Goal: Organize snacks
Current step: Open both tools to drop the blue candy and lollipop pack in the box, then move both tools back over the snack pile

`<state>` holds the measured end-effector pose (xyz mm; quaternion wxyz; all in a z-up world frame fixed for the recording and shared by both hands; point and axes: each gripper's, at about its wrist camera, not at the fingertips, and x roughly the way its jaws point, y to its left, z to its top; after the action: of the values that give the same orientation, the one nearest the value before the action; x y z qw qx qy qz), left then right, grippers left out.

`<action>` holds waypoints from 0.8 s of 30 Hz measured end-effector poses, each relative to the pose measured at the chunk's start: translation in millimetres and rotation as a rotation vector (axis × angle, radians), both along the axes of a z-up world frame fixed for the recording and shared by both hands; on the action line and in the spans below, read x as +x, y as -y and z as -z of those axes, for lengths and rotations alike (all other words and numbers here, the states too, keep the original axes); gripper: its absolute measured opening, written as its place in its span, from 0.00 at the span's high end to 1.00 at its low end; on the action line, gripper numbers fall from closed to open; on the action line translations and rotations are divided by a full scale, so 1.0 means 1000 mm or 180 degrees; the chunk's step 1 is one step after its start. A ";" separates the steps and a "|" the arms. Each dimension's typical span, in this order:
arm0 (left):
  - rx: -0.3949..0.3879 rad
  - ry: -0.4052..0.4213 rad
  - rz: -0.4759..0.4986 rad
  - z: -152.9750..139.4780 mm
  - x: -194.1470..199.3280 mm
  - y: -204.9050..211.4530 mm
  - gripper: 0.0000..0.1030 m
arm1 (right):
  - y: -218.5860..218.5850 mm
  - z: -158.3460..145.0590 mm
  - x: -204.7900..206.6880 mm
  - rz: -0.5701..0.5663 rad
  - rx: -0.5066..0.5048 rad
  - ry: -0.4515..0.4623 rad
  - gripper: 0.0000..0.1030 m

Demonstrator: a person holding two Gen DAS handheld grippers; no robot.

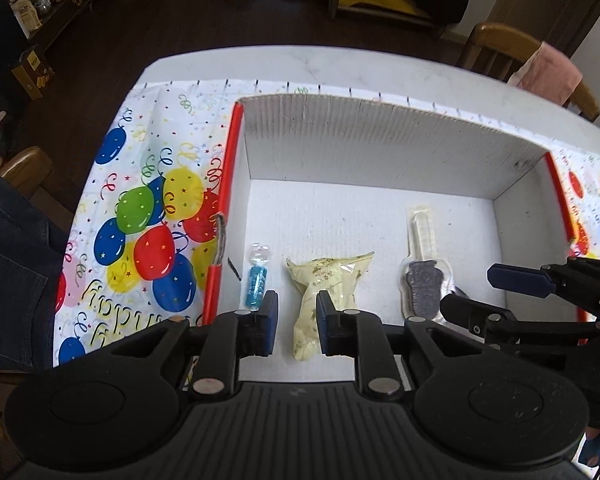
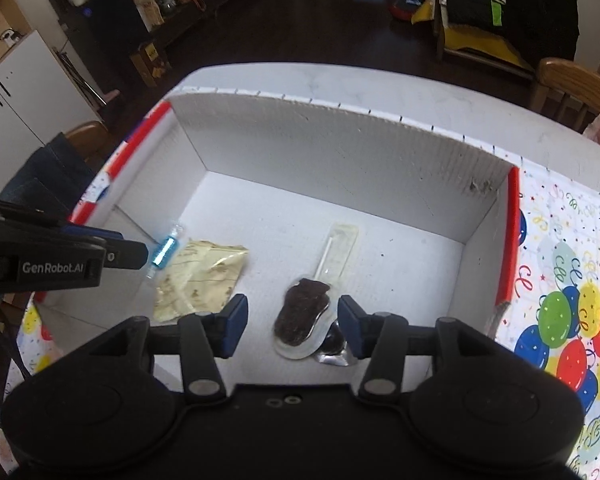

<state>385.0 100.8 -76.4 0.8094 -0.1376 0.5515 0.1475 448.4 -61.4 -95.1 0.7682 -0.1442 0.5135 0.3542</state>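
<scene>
Since three snacks lie apart in the box [image 1: 380, 136], both tools, left tool [image 1: 297, 322] and right tool [image 2: 293, 326], gape empty: straddle yellow packet [image 1: 328, 280] squarely, close gently

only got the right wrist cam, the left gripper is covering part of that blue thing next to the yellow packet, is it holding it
Observer: No. The left wrist view shows the left gripper open and holding nothing; the blue candy tube lies on the floor of the box.
Operator: is the tube touching the packet
Observer: No, there is bare floor between it and the yellow packet; the tube sits close to the box's left wall.
Operator: so whats between the left fingers
Observer: The packet's narrow near end lies in line with the gap between them.
</scene>
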 end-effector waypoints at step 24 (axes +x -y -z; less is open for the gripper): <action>-0.0057 0.0761 0.0421 -0.073 -0.110 0.025 0.64 | 0.048 -0.085 -0.108 0.0509 0.0568 0.0497 0.31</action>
<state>275.3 75.4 -3.2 0.8761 -0.1247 0.4603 0.0715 340.6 -109.2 -10.0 0.8413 -0.0610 0.4285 0.3238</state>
